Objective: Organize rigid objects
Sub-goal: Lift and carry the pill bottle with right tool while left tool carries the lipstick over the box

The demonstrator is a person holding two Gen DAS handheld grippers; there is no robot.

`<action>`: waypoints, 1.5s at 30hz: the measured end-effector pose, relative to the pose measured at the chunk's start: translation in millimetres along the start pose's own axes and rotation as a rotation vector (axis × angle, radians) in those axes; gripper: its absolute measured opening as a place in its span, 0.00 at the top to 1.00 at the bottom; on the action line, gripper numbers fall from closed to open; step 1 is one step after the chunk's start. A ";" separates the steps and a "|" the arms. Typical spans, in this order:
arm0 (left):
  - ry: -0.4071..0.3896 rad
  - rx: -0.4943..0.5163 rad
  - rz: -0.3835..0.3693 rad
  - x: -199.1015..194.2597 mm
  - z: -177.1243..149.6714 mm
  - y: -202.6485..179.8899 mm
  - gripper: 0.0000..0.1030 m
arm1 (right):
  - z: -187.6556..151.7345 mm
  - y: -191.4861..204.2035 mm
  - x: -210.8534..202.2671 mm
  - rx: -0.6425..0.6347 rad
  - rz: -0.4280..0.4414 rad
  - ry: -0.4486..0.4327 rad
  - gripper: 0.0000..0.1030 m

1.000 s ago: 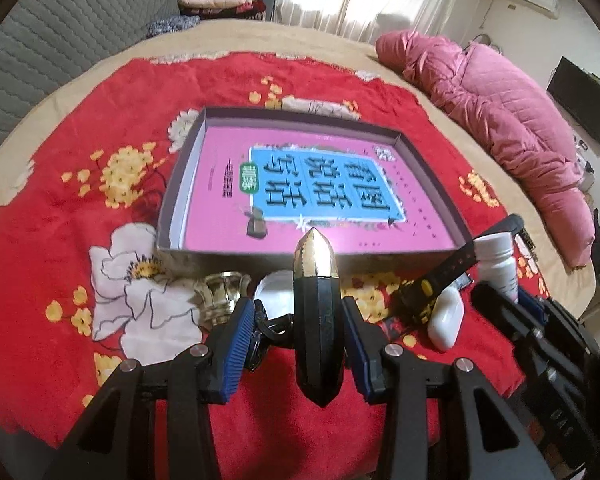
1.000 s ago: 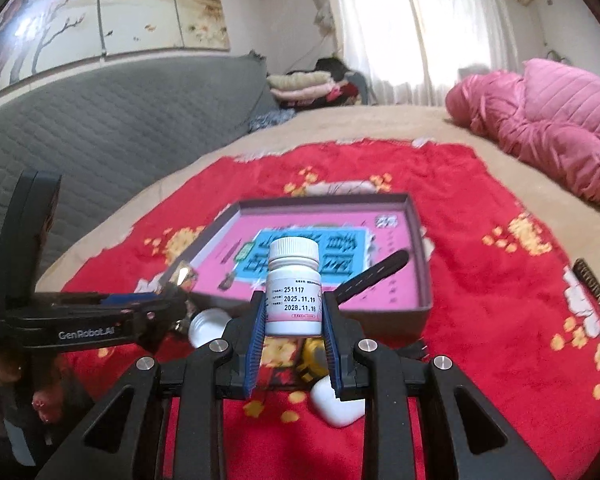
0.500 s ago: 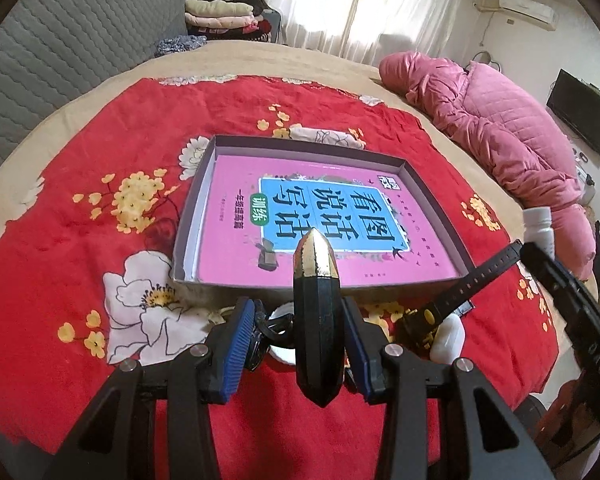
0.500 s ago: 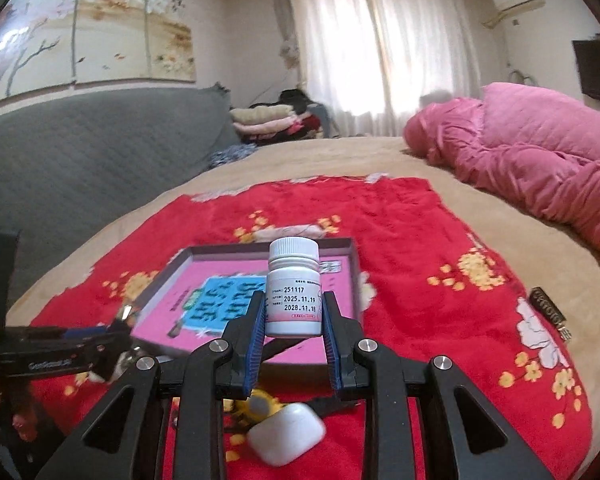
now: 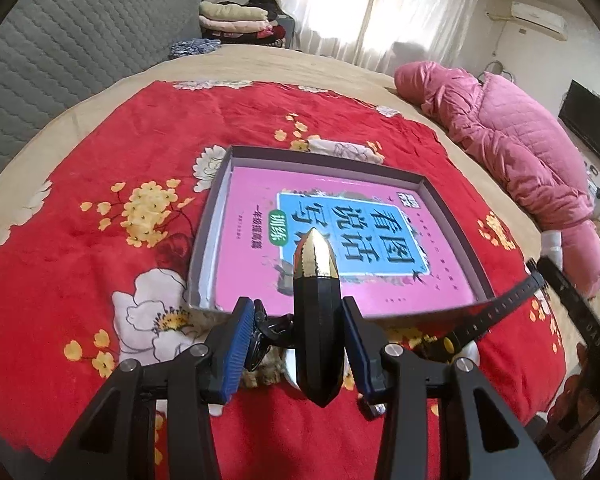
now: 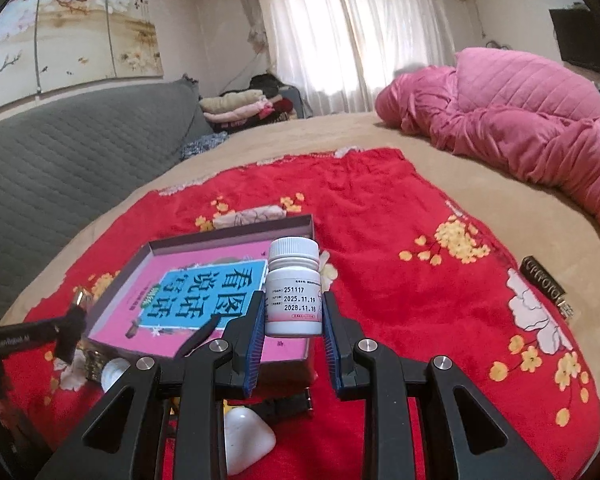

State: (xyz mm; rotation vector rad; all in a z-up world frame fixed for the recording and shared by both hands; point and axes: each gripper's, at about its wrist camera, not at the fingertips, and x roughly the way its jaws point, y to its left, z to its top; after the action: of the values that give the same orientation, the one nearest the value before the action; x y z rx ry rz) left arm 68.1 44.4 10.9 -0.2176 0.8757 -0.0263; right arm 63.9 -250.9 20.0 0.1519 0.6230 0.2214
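Note:
My left gripper [image 5: 298, 320] is shut on a black faceted piece with a gold tip [image 5: 318, 320], held upright above the near edge of a shallow grey tray [image 5: 210, 216]. A pink and blue book [image 5: 340, 220] lies flat in the tray. My right gripper [image 6: 294, 312] is shut on a white pill bottle [image 6: 294, 280] with printed dates, in the air over the tray's near right corner. A black watch [image 5: 500, 308] leans on the tray's front wall. A white earbud case [image 6: 246, 440] lies under the right gripper.
A red flowered blanket [image 5: 100, 220] covers the bed. A brass piece [image 6: 92, 360] and a white round lid [image 6: 114, 372] lie before the tray. A metal bar [image 6: 544, 284] sits at the blanket's right edge. A pink quilt [image 6: 520, 128] is heaped far right.
Both grippers have risen and drawn back from the small items, each keeping its load. The right gripper has also swung rightward, so the tray now sits to its left.

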 end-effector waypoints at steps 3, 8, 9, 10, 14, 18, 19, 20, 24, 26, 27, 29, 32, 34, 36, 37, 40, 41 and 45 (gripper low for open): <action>0.001 -0.012 0.010 6.0 4.5 4.5 0.57 | -1.5 -0.7 11.8 -0.004 0.007 0.024 0.73; 0.006 -0.025 0.024 14.9 8.5 7.7 0.57 | -4.9 1.0 29.7 -0.010 0.028 0.055 0.73; 0.007 -0.027 0.027 16.9 9.6 8.2 0.57 | -4.4 1.7 32.2 -0.009 0.034 0.058 0.73; 0.010 -0.028 0.028 18.7 10.6 8.6 0.57 | -4.4 2.8 35.4 -0.010 0.042 0.063 0.73; 0.021 -0.037 0.031 26.7 14.7 10.5 0.57 | -4.5 11.1 45.5 -0.031 0.059 0.083 0.73; 0.032 -0.049 0.040 36.4 18.8 13.3 0.57 | -5.7 21.6 57.8 -0.059 0.067 0.120 0.73; 0.033 -0.055 0.040 38.5 19.9 14.8 0.57 | -6.5 24.7 61.6 -0.071 0.056 0.132 0.73; 0.035 -0.059 0.041 40.3 20.8 15.8 0.57 | -7.1 26.1 63.7 -0.076 0.051 0.139 0.73; 0.049 -0.065 0.053 49.0 24.3 18.1 0.57 | -7.4 29.4 71.8 -0.082 0.035 0.169 0.73; 0.056 -0.065 0.054 52.6 25.4 18.9 0.57 | -7.6 31.6 74.5 -0.093 0.026 0.179 0.73; 0.058 -0.062 0.057 54.0 25.8 19.4 0.57 | -7.9 32.1 75.7 -0.093 0.024 0.183 0.73; 0.064 -0.057 0.061 56.9 26.2 19.4 0.57 | -8.6 32.7 78.9 -0.093 0.021 0.195 0.73; 0.074 -0.056 0.065 61.0 25.7 20.1 0.57 | -10.6 32.9 82.8 -0.093 0.009 0.212 0.73; 0.079 -0.057 0.066 63.4 25.6 20.5 0.57 | -11.1 33.1 85.7 -0.093 0.002 0.221 0.73; 0.082 -0.061 0.065 65.2 26.0 21.8 0.57 | -12.0 32.3 88.6 -0.094 -0.007 0.234 0.73; 0.082 -0.063 0.065 65.6 26.3 22.0 0.57 | -12.6 31.7 89.6 -0.093 -0.011 0.238 0.73; 0.088 -0.062 0.071 68.2 26.2 24.0 0.57 | -12.1 33.7 91.3 -0.108 -0.024 0.246 0.73; 0.093 -0.062 0.078 69.6 26.1 24.9 0.57 | -12.0 34.6 92.1 -0.112 -0.028 0.248 0.73; 0.097 -0.064 0.087 72.2 26.1 27.7 0.57 | -12.7 37.2 94.7 -0.138 -0.045 0.254 0.73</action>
State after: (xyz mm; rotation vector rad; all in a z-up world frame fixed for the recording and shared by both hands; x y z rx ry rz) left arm 132.5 68.1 -33.3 -0.2399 0.9829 0.0729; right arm 125.2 -190.4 -35.6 -0.0248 0.8599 0.2412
